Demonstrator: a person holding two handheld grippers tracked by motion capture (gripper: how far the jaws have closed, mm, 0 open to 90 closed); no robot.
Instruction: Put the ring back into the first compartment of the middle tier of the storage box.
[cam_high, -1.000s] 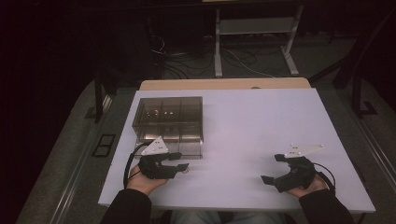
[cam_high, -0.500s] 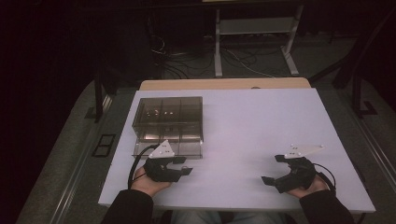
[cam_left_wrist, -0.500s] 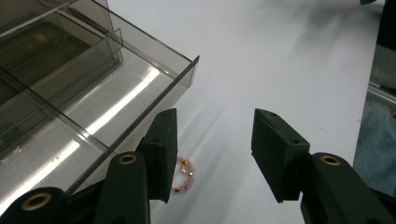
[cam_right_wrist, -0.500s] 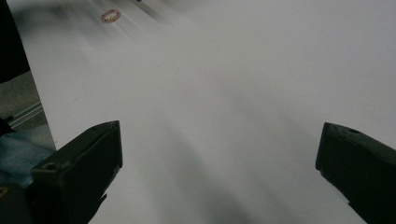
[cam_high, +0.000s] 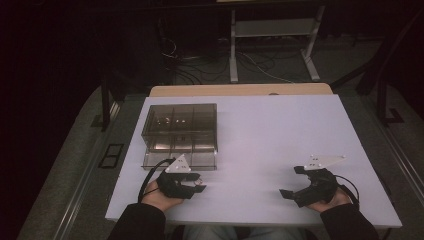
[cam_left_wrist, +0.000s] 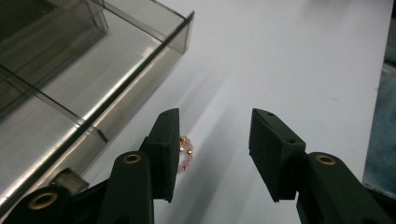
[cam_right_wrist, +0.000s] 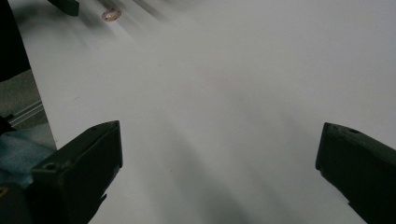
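At the left of the table (cam_high: 260, 130) stands the smoky clear compartment box (cam_high: 181, 131), its near section drawn out toward you like a shallow drawer. Just in front of it your left gripper (cam_left_wrist: 212, 156) is low over the white surface. Its 2 jaws are apart, have just been narrowing, and press on nothing yet. A small pink beaded bracelet (cam_left_wrist: 185, 154) with gold beads lies on the table between them, right against the inner face of the jaw nearer the box, so that jaw hides part of it. I judge you are at the pick-up: the bracelet is not yet gripped or lifted, and closing, carrying it and setting it into a compartment all remain. Whether the box's faint glinting contents are similar pieces is too small to tell. Far to the right, your right gripper (cam_right_wrist: 219, 158) rests near the table's front edge, jaws wide apart and empty.
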